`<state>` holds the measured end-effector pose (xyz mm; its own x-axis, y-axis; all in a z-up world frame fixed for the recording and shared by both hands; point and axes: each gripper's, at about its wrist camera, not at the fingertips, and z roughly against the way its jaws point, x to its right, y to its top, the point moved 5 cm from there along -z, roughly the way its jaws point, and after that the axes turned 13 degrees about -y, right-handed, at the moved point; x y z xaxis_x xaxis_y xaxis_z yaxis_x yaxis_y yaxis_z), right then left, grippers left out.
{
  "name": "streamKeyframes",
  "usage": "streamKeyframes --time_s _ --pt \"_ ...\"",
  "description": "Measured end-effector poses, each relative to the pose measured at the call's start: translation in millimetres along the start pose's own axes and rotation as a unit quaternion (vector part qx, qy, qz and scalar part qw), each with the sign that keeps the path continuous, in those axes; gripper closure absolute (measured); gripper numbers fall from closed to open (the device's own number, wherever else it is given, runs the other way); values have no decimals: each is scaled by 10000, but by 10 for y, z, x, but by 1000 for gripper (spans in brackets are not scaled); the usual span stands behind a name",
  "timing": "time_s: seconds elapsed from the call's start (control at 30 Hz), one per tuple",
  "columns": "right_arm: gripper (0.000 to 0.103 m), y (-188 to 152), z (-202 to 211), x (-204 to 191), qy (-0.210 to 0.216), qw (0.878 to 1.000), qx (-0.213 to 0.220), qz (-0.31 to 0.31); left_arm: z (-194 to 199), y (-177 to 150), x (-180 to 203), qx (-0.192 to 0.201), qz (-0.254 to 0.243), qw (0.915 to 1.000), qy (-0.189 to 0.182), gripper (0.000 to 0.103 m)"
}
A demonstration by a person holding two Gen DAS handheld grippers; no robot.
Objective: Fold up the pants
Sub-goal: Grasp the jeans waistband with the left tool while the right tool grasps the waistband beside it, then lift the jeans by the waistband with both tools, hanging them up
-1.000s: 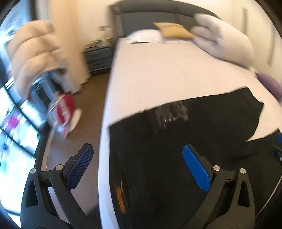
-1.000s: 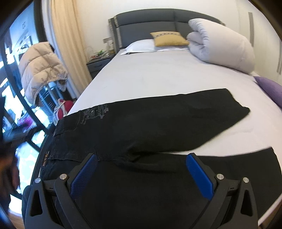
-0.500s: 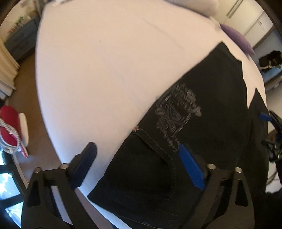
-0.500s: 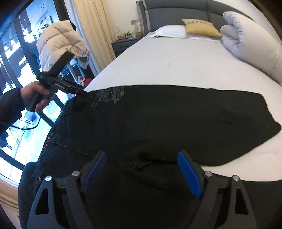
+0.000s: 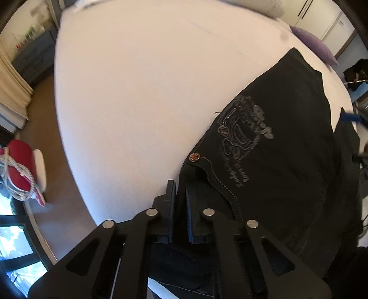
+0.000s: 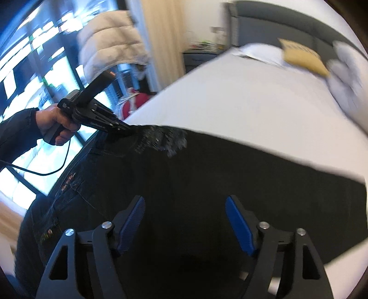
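Note:
Black pants (image 5: 276,161) with a grey embroidered design lie flat across the white bed (image 5: 138,92). My left gripper (image 5: 181,192) points steeply down and is shut on the pants' far waist corner, just below a copper rivet (image 5: 194,157). The right wrist view shows the left gripper (image 6: 124,130), held by a person's hand (image 6: 55,122), pinching that corner. My right gripper (image 6: 186,208) hovers over the pants (image 6: 207,172) near the crotch. Its jaws are closing, and its blue pads (image 6: 133,220) stand apart, pressing on nothing.
Pillows (image 6: 345,76), a yellow cushion (image 6: 301,57) and a grey headboard (image 6: 276,20) are at the bed's far end. A purple cushion (image 5: 315,43) lies at its right edge. A nightstand (image 6: 200,59), a curtain (image 6: 161,46), a puffer jacket (image 6: 110,46) and a red shoe (image 5: 20,168) stand along the left.
The left gripper dropped to the pants' waist corner and shut on it. The right gripper swung left over the pants, rolled, and its jaws narrowed.

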<state>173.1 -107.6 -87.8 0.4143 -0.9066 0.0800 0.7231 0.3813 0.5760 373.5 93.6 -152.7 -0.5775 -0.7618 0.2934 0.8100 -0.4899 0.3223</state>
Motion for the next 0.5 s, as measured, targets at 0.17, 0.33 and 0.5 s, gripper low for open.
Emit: streamKeyframes --time_s 0.17,0.33,0.5 --pt "35 426 -209 -62 198 9949 -58 985 243 -192 446 550 -434 9968 397 98" --pt "37 747 -539 -167 234 9839 -219 1759 374 -344 749 905 -736 9908 683 98" --pt "49 831 -882 -298 135 9638 -530 2610 374 -509 874 1011 -916 9868 868 98"
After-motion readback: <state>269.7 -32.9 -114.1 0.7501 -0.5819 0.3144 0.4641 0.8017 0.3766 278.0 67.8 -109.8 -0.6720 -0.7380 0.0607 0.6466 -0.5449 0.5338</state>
